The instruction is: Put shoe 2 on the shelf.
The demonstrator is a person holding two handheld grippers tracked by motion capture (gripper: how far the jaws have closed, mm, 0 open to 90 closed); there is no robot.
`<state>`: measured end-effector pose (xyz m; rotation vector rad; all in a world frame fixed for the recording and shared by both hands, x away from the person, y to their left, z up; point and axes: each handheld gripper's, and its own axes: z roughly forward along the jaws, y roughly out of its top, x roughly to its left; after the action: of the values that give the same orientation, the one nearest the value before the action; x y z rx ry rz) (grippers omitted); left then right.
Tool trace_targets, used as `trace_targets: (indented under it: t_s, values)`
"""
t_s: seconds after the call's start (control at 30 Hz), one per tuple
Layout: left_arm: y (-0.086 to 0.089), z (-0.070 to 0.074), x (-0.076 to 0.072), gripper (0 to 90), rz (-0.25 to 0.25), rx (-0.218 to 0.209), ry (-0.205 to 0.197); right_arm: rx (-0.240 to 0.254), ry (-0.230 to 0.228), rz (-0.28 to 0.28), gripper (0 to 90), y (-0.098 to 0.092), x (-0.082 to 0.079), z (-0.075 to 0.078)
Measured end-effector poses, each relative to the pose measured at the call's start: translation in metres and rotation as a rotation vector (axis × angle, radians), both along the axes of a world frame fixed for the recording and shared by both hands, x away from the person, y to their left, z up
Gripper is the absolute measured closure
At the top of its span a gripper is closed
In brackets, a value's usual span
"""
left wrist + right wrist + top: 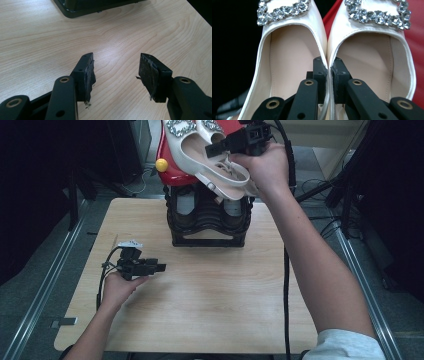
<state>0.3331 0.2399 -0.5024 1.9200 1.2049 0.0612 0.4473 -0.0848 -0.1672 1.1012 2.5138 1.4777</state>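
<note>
A pair of white heeled shoes with rhinestone buckles hangs in the air above the black rack. My right gripper is shut on them. In the right gripper view its jaws pinch the two touching inner walls together, one jaw inside the left shoe and one inside the right shoe. My left gripper rests low over the wooden table at the left, open, with nothing between its pads.
A red object with a yellow knob sits on top of the rack, right under the shoes. The rack's base lies ahead of the left gripper. Metal rails run along both table sides.
</note>
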Motion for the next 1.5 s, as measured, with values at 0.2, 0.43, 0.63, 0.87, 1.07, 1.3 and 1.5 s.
trace_targets:
  t_s: [0.2,0.43,0.63,0.87,1.07,1.3,1.5]
  values:
    - [-0.002,0.001,-0.001,46.3,0.008,0.002,-0.015,0.042,-0.004,-0.11,85.0,0.001,0.017,0.013]
    - [-0.005,0.0,-0.001,46.3,-0.01,0.007,-0.005,0.098,0.029,-0.226,85.0,0.003,0.04,0.02]
    - [-0.008,-0.001,-0.001,46.3,-0.018,0.0,-0.007,0.134,0.058,-0.305,85.0,0.007,0.059,0.018]
    - [-0.008,-0.002,-0.001,46.3,-0.02,0.003,-0.001,0.161,0.043,-0.403,84.8,0.012,0.074,0.017]
    - [-0.011,-0.002,-0.001,46.3,-0.044,0.003,0.003,0.175,0.019,-0.493,84.8,0.017,0.082,0.012]
    - [-0.013,-0.002,-0.003,46.2,-0.052,0.003,0.005,0.125,-0.002,-0.555,84.7,0.029,0.086,0.015]
    - [-0.015,-0.003,-0.003,46.2,-0.059,0.009,0.011,0.133,-0.011,-0.613,84.5,0.029,0.088,0.013]
